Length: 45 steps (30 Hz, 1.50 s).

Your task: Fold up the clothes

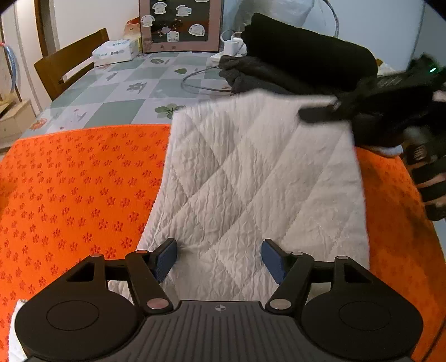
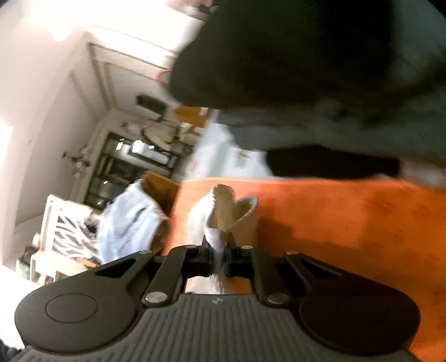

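Orange mat (image 1: 78, 195) covers checkered table (image 1: 125, 92).

Checkered table (image 1: 117, 92) under orange mat (image 1: 69, 195), dark folded clothes (image 1: 301, 64), tissue box (image 1: 115, 51).

One white quilted cloth (image 1: 259, 178), one orange mat (image 1: 75, 189), two dark folded garments (image 1: 301, 58), one tissue box (image 1: 115, 51), one wooden chair (image 1: 69, 64), one picture frame (image 1: 181, 25), two claws: left claw (image 1: 220, 260) and right claw (image 2: 218, 260).
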Each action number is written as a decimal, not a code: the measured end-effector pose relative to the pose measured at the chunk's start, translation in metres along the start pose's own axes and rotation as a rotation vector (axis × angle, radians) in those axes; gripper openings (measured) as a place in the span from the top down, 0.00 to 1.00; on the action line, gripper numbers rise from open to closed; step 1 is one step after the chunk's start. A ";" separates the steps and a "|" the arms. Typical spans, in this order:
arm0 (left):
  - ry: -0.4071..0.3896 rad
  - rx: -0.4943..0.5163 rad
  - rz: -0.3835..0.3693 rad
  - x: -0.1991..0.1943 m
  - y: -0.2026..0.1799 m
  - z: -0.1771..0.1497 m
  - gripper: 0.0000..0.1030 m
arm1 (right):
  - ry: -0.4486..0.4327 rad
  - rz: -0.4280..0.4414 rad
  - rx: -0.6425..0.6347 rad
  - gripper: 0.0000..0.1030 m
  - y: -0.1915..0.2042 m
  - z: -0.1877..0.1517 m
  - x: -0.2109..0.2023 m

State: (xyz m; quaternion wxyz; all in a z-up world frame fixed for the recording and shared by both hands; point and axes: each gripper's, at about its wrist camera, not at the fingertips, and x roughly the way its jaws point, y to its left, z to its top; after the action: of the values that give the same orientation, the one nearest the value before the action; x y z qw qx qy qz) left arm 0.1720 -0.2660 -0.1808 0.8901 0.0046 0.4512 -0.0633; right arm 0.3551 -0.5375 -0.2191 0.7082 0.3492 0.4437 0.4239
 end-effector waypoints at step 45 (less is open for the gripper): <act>-0.074 -0.142 0.021 -0.098 0.000 -0.084 0.72 | 0.429 -0.153 -1.402 0.88 0.196 -0.287 0.005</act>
State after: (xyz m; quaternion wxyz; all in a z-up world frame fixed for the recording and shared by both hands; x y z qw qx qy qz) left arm 0.0471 -0.2501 -0.1519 0.9049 -0.0561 0.4213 -0.0221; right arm 0.0344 -0.4215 -0.1544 0.6904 -0.3080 0.2202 0.6164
